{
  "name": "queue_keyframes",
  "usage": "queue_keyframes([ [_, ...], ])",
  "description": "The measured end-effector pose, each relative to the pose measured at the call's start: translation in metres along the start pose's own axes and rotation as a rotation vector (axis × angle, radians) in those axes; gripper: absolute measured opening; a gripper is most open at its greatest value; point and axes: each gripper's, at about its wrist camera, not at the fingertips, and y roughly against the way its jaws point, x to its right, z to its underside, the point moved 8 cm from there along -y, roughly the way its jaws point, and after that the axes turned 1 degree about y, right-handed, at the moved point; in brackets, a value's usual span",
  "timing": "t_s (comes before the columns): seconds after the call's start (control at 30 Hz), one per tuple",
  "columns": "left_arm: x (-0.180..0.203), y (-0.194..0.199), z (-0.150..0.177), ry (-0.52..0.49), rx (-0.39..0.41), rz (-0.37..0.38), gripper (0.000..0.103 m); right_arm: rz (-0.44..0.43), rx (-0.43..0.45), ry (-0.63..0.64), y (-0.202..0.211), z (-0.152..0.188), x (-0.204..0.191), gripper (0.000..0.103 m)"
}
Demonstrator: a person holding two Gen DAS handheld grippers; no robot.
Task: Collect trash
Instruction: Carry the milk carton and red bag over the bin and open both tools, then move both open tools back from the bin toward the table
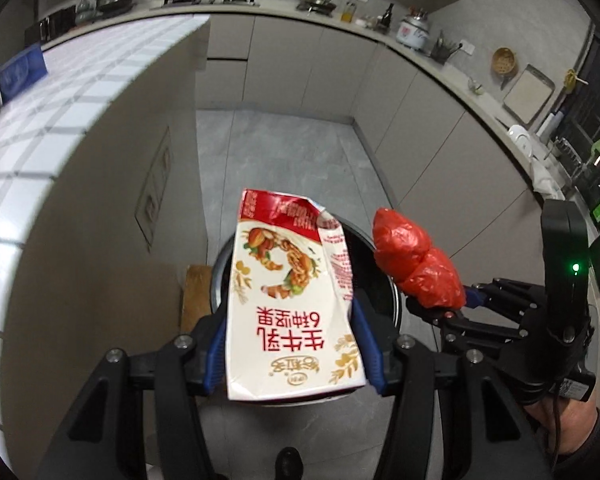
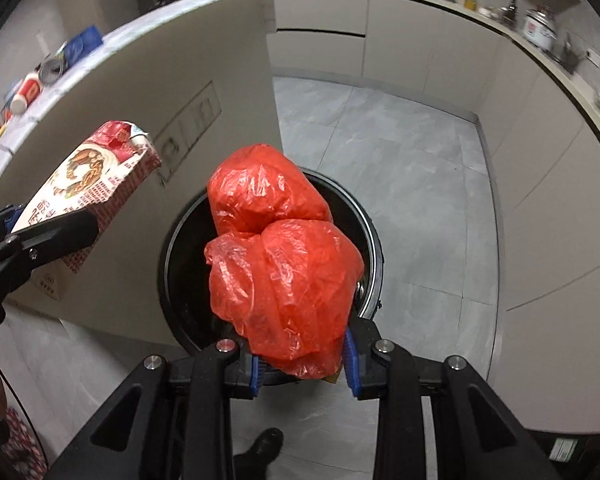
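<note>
2 pieces of trash hang over 1 bin [image 2: 374, 240], and the layout explains most of what shows. The island [image 1: 112, 168], largest thing in view, has a tiled top still carrying clutter, and the bin stands on the floor [image 2: 412, 160] just beside its side panel, near the corner, within easy reach of that top. The bin is round, dark inside, with a metal rim and its mouth uncovered, so items can drop straight in.

The carton [image 1: 292, 304], a crumpled white and red milk box, is clamped across its width by the left gripper [image 1: 290, 348], both blue pads pressed to its sides. Its torn top points away from the hand and toward the bin mouth, which suggests it is being led in nose first. In the right wrist view the carton looks left of the bin, not yet over the middle.

The bag [image 2: 280, 264], a bunched red plastic wad, is pinched at its lower end by the right gripper [image 2: 302, 364], jaws nearly together on the thin film. It sits directly above the bin opening.

Both grippers tilt steeply downward, side by side, right one close beside the left. A gloved hand [image 1: 556, 344] grips the right handle. Neither item is in the bin yet.
</note>
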Motion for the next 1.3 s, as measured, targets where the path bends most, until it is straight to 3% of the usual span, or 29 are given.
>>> queue_keyframes([
  [0.37, 0.013, -0.038, 0.002, 0.032, -0.075, 0.0, 0.059, -0.04, -0.042, 0.164, -0.041, 0.001, -0.004, 0.033],
  [0.4, 0.011, -0.038, -0.003, 0.039, -0.061, -0.003, 0.065, -0.044, -0.044, 0.181, -0.044, 0.0, -0.006, 0.033],
  [0.43, 0.007, -0.038, -0.006, 0.045, -0.053, -0.036, 0.09, -0.052, -0.046, 0.209, -0.049, -0.001, -0.008, 0.033],
  [0.47, 0.001, -0.034, -0.01, 0.052, -0.031, -0.072, 0.103, -0.057, -0.043, 0.249, -0.054, -0.002, -0.011, 0.04],
  [0.5, -0.005, -0.025, -0.018, 0.064, 0.019, -0.082, 0.103, -0.064, -0.036, 0.281, -0.058, 0.0, -0.014, 0.053],
  [0.53, -0.006, -0.02, -0.021, 0.067, 0.033, -0.077, 0.103, -0.061, -0.026, 0.303, -0.061, 0.001, -0.016, 0.097],
  [0.57, -0.007, -0.013, -0.025, 0.056, 0.044, -0.08, 0.103, -0.06, -0.007, 0.321, -0.061, 0.003, -0.016, 0.103],
  [0.67, -0.004, 0.004, -0.03, 0.017, 0.085, -0.11, 0.103, -0.066, -0.028, 0.313, -0.066, 0.01, -0.008, 0.103],
  [0.83, -0.004, 0.008, -0.026, 0.048, 0.08, -0.121, 0.103, -0.073, -0.025, 0.214, -0.059, 0.011, 0.009, 0.103],
  [1.0, 0.003, 0.001, -0.025, 0.054, 0.069, -0.115, 0.103, -0.046, -0.033, 0.211, -0.058, 0.013, 0.019, 0.103],
  [1.17, 0.015, 0.007, -0.031, 0.041, 0.071, -0.106, 0.103, -0.036, -0.015, 0.196, -0.044, 0.013, 0.019, 0.103],
  [1.3, 0.018, 0.036, -0.039, 0.038, 0.102, -0.12, 0.103, -0.047, 0.031, 0.161, -0.015, 0.0, 0.015, 0.103],
])
